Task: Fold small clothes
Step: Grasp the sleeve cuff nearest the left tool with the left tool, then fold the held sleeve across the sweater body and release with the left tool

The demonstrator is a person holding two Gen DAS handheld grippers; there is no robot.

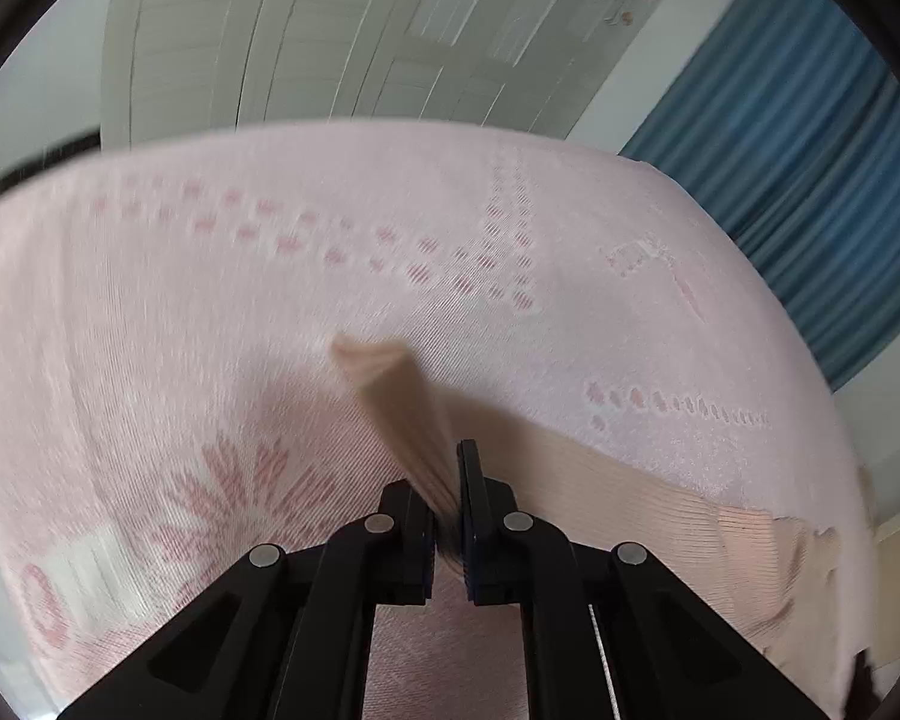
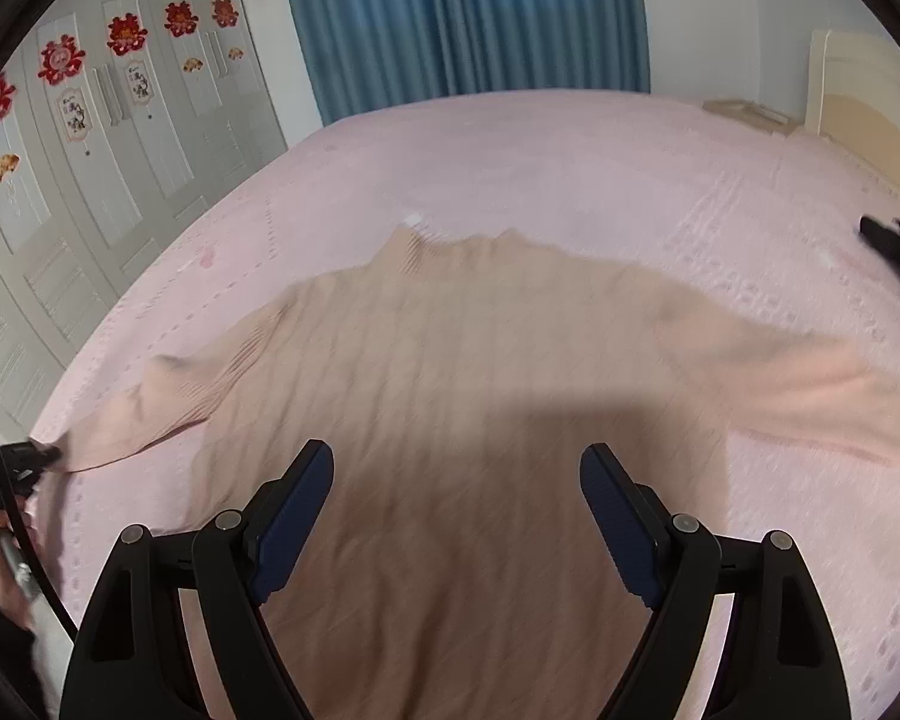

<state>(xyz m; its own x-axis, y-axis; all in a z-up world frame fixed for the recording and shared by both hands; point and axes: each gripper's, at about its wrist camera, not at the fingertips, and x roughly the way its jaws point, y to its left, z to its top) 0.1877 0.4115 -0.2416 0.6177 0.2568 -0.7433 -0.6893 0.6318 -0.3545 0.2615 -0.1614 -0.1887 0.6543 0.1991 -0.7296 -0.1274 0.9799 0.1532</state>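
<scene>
A beige ribbed sweater (image 2: 450, 372) lies spread on a pink bedspread (image 2: 570, 168), collar toward the far side and sleeves out to left and right. My right gripper (image 2: 456, 468) is open and empty, hovering over the sweater's body. My left gripper (image 1: 447, 474) is shut on the cuff of the left sleeve (image 1: 390, 396), which sticks up between the fingers. That gripper also shows in the right wrist view (image 2: 36, 456), at the sleeve end near the bed's left edge.
The bedspread (image 1: 210, 300) covers the whole bed. White wardrobe doors (image 2: 90, 180) with red decorations stand left of the bed. A blue curtain (image 2: 450, 12) hangs behind it. A cream headboard (image 2: 858, 96) is at the right. A black object (image 2: 897, 240) sits at the right edge.
</scene>
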